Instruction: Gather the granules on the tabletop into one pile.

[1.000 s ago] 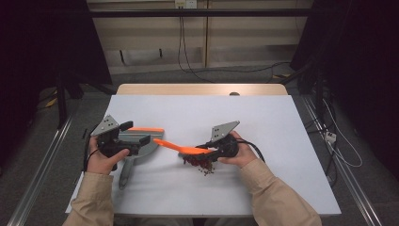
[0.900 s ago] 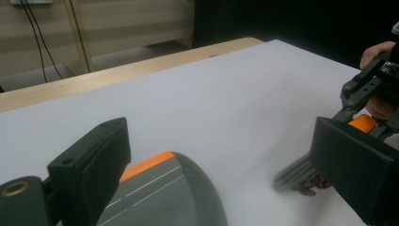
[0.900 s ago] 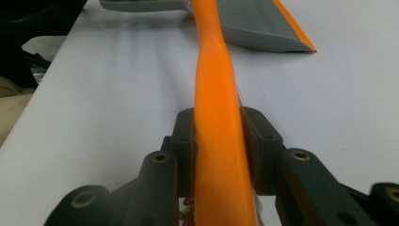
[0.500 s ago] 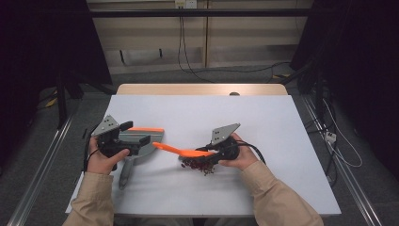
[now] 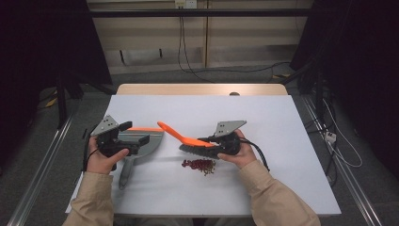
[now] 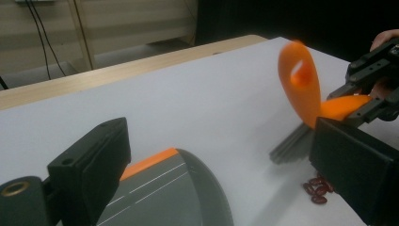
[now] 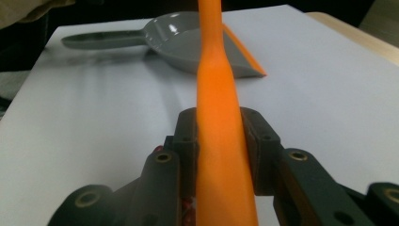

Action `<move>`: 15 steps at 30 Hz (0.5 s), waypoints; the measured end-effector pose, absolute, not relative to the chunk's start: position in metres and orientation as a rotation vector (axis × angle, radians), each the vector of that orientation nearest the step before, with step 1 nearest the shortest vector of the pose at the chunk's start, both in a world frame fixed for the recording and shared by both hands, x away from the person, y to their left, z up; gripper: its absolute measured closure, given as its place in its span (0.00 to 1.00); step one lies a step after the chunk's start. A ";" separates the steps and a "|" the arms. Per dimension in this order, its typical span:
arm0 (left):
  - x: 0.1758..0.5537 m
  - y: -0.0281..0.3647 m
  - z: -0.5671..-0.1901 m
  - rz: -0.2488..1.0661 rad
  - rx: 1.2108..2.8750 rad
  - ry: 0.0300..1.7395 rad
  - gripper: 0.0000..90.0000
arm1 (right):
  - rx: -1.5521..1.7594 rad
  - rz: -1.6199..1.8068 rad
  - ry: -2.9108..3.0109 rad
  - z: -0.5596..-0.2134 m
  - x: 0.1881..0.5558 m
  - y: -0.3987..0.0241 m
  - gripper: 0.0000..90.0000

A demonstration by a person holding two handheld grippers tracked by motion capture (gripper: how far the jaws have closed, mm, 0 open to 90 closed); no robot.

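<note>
Brush, orange-handled with dark bristles, is clamped by the right gripper; the right gripper view shows both jaws pressed against the sides of the orange handle, which runs up between them. In the high view the brush sits near the middle of the white table, its handle angled up and toward the left, its bristles low and just above a small heap of red beans lying on the table in front of the person. The grey dustpan with an orange front edge rests flat on the table to the left of the brush, its long handle pointing back toward the person. The left gripper is positioned over the dustpan; the left gripper view shows its jaws standing apart with the pan surface below and between them, and no pad visibly pressing on it. Beans appear in that view beside one jaw, under the brush.
</note>
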State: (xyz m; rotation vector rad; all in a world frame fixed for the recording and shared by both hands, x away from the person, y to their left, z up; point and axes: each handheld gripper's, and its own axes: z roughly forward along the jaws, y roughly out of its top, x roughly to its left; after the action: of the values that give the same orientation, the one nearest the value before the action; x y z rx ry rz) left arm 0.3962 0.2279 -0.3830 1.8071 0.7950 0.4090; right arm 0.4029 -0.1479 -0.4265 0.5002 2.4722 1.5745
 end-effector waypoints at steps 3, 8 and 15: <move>0.396 0.227 -0.383 0.413 1.815 0.790 0.07 | 0.566 1.570 2.437 -0.423 0.403 -0.151 0.79; 0.395 0.226 -0.383 0.410 1.814 0.790 0.07 | 0.750 1.545 2.345 -0.415 0.394 -0.150 0.79; 0.394 0.226 -0.382 0.416 1.812 0.787 0.07 | 1.067 1.597 2.172 -0.410 0.371 -0.132 0.79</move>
State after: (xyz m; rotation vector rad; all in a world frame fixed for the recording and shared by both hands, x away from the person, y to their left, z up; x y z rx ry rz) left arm 0.3943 0.2260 -0.3822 1.8119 0.7869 0.4159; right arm 0.3715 -0.1317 -0.4098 1.0666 2.1717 1.5970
